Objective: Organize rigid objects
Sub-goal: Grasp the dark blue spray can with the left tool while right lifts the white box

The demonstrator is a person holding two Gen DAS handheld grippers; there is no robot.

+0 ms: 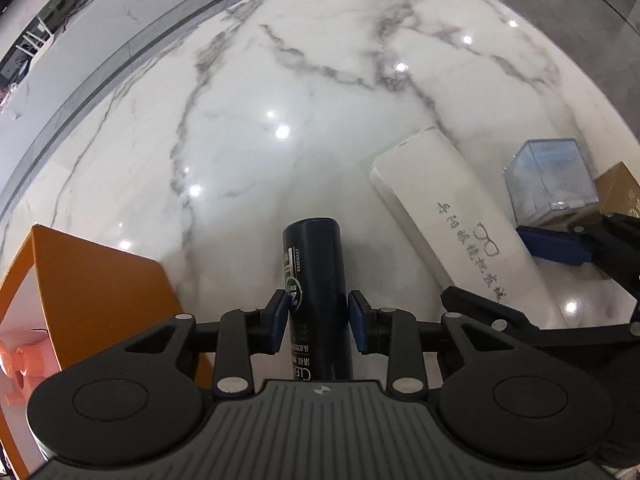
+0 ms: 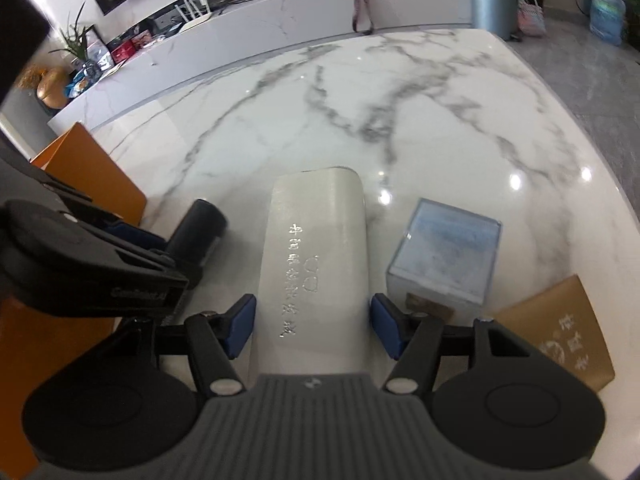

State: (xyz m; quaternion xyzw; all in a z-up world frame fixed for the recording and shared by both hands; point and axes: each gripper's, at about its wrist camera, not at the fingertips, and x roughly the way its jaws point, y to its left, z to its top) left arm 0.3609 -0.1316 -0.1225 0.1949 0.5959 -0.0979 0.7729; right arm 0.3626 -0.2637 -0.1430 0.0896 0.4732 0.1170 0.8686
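Note:
My left gripper points steeply down at the marble table and is shut on a dark cylindrical bottle, its blue pads pressing on both sides. In the right wrist view the bottle hangs tilted just above the tabletop at the left. A long white glasses case with silver lettering lies between my right gripper's blue pads, which touch both its long sides. The left wrist view shows the case slanting at the right. Whether the case is lifted off the table I cannot tell.
An orange open box stands at the left with a pink object inside. Right of the case sit a clear plastic cube and a flat brown box. The table's edge curves away on the right, and a low counter runs behind it.

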